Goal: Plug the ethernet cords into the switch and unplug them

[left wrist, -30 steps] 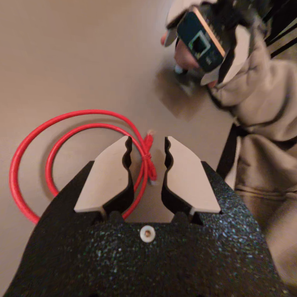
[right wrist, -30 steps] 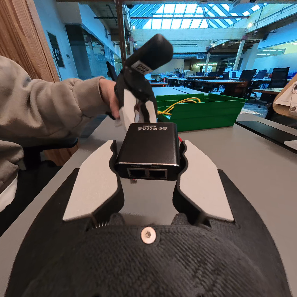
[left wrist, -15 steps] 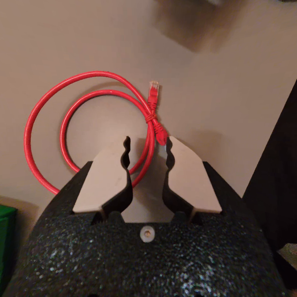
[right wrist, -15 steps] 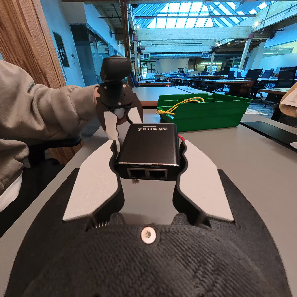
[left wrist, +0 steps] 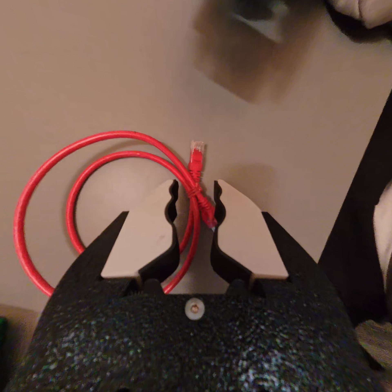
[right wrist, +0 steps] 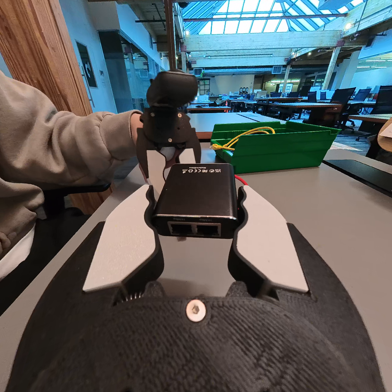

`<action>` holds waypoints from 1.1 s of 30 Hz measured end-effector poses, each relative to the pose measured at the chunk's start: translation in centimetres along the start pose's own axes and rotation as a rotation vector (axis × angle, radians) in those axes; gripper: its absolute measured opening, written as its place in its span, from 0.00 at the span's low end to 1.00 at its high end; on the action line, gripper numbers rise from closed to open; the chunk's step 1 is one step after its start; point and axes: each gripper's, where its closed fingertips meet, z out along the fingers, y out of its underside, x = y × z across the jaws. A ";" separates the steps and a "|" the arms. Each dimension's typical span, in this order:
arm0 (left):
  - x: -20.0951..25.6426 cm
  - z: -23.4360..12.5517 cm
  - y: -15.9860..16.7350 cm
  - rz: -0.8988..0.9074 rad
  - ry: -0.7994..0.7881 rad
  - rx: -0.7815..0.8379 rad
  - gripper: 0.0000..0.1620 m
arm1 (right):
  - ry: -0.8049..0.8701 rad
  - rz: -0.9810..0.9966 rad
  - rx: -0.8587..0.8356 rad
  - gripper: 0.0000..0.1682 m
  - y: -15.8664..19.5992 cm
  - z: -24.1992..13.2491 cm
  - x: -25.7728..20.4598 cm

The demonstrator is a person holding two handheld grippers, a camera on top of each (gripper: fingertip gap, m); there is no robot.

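Left gripper [left wrist: 194, 184] poised over coiled red ethernet cord [left wrist: 106, 169]; small black metal two-port switch [right wrist: 197, 195] clamped in right gripper [right wrist: 195, 191].

Left jaws apart, straddling the tied bundle on the grey table [left wrist: 84, 74]. Risk: closing on the tie knot rather than a plug [left wrist: 206, 213] lifts the whole coil, leaving the connector misaligned.

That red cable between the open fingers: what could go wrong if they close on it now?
1. The red cable is coiled and tied in a bundle, so the left hand-held gripper may lift the whole coil, not one free plug.
2. The near plug lies slanted by one finger; closing could pinch it crooked or push it aside.
3. The switch is clamped only at its sides by the right hand-held gripper, so a hard push might shift it.
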 end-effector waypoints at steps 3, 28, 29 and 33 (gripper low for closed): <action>-0.2 0.0 -1.1 0.140 -0.075 0.010 0.16 | 0.001 -0.002 0.005 0.45 -0.1 0.0 0.0; -1.2 2.4 0.0 0.291 -0.178 -0.197 0.13 | -0.024 -0.002 -0.011 0.45 0.1 0.1 -0.3; -1.3 2.5 0.0 0.288 -0.179 -0.202 0.13 | -0.025 -0.005 -0.010 0.45 0.1 0.1 -0.3; -1.7 3.0 -0.1 0.193 -0.145 -0.215 0.07 | -0.033 -0.007 -0.011 0.45 0.1 0.1 -0.5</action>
